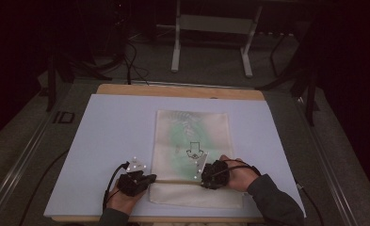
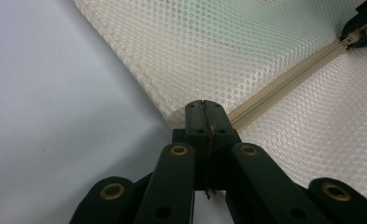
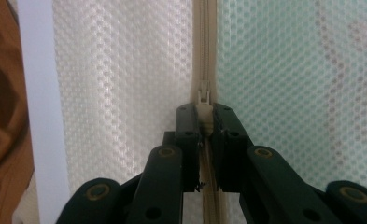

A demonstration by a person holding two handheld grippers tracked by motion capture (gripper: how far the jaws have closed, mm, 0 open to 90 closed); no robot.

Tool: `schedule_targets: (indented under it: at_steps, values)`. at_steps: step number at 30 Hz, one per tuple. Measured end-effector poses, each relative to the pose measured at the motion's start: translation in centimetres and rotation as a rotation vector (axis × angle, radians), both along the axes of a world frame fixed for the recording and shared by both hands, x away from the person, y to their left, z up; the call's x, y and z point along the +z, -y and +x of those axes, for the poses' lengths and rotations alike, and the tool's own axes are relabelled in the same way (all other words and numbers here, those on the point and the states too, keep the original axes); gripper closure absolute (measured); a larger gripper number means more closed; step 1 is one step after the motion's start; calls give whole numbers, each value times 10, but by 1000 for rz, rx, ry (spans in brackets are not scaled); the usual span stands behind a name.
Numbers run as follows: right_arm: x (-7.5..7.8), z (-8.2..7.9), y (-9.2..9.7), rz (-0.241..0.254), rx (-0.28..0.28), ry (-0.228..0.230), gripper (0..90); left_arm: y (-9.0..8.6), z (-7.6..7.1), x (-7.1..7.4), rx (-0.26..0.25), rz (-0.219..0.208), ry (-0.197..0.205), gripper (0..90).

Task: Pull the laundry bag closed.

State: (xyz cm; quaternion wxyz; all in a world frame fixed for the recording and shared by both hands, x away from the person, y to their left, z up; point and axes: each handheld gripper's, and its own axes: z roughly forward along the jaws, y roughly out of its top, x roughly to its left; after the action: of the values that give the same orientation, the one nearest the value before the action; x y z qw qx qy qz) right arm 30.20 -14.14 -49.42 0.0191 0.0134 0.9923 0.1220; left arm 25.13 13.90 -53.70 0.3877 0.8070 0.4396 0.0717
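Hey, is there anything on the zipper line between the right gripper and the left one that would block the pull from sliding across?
Nothing visible. The right gripper is shut on the zipper pull, and the zipper runs bare across the mesh bag to the left gripper, which pinches the bag's edge at the zipper's far end.

A: Where does your high view sit?

B: Above your side of the table [image 1: 102, 141], looking forward and down; your forearms enter from the bottom edge, the floor lies beyond.

A: And your left gripper view?

B: It rides your left gripper [image 2: 203, 112], very close, looking along its jaws at the mesh bag [image 2: 228, 51] edge.

A: Your right gripper view?

B: It rides your right gripper [image 3: 204, 119], equally close, looking along the zipper [image 3: 203, 42].

A: What is shared?

B: All three see the bag and zipper; the left gripper view also catches the right gripper's tips, top right.
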Motion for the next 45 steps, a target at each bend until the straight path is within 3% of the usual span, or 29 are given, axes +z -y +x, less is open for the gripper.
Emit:
schedule_targets:
  at_steps: [25,45]
  values:
    - [-1,0,27,2,-46,-9,824,0,0,0,-2,2,-1,894]
    - [0,-1,35,-8,-54,-10,823,-1,0,0,0,-6,-4,894]
